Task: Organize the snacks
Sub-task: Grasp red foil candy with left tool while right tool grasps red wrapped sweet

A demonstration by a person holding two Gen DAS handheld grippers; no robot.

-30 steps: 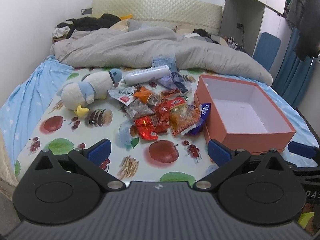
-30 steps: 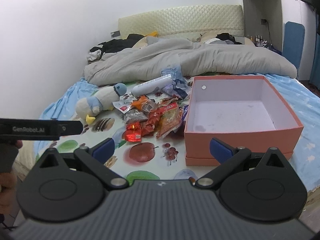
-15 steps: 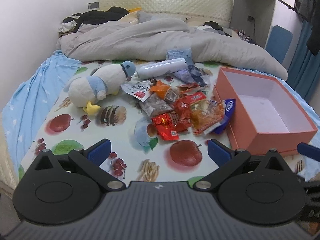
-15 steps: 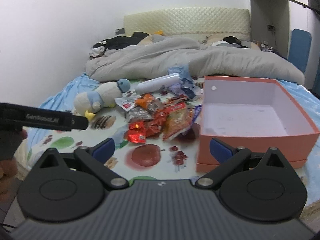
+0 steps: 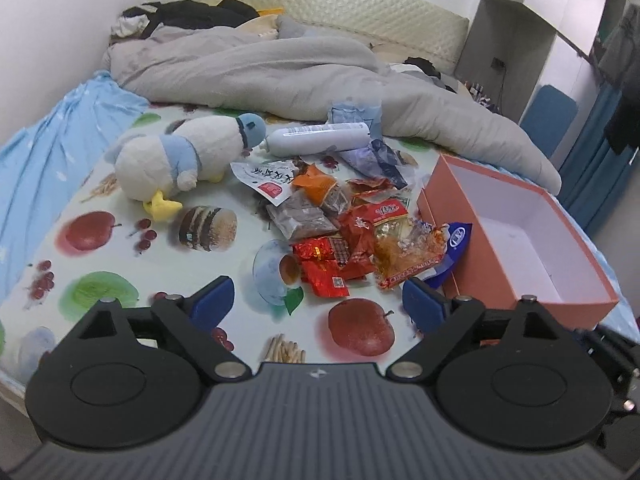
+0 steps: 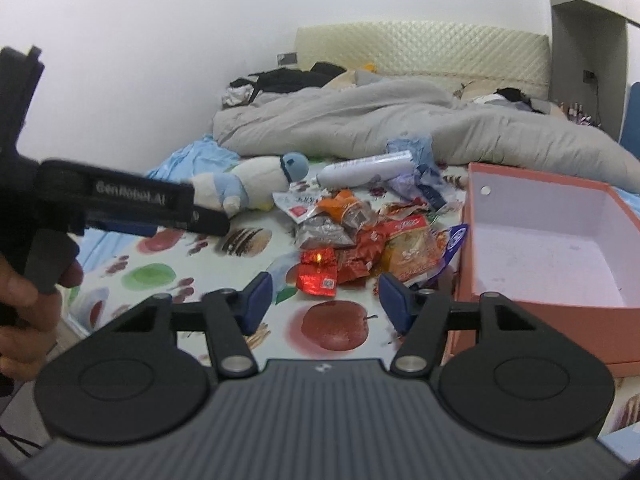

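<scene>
A pile of snack packets (image 5: 352, 232) lies on the fruit-print sheet, with red packets (image 5: 324, 268) nearest me and an orange see-through bag (image 5: 408, 248) beside a blue packet (image 5: 456, 240). To its right stands an open salmon-pink box (image 5: 480, 248), empty inside. My left gripper (image 5: 316, 302) hovers short of the pile, its jaws closing slightly with nothing between them. My right gripper (image 6: 325, 300) hangs before the same pile (image 6: 360, 240) and beside the box (image 6: 540, 320). Its jaws are closing and about half apart, over bare sheet.
A plush duck (image 5: 176, 160) and a white bottle (image 5: 316, 138) lie behind the snacks, with crumpled blue wrappers (image 5: 372, 156). A grey duvet (image 5: 280, 68) covers the far bed. In the right wrist view a hand (image 6: 24, 308) holds the left gripper's body (image 6: 120, 204).
Both grippers have moved forward and down toward the snack pile, which now looks larger. Both pairs of jaws have narrowed, the right pair much more than the left.
</scene>
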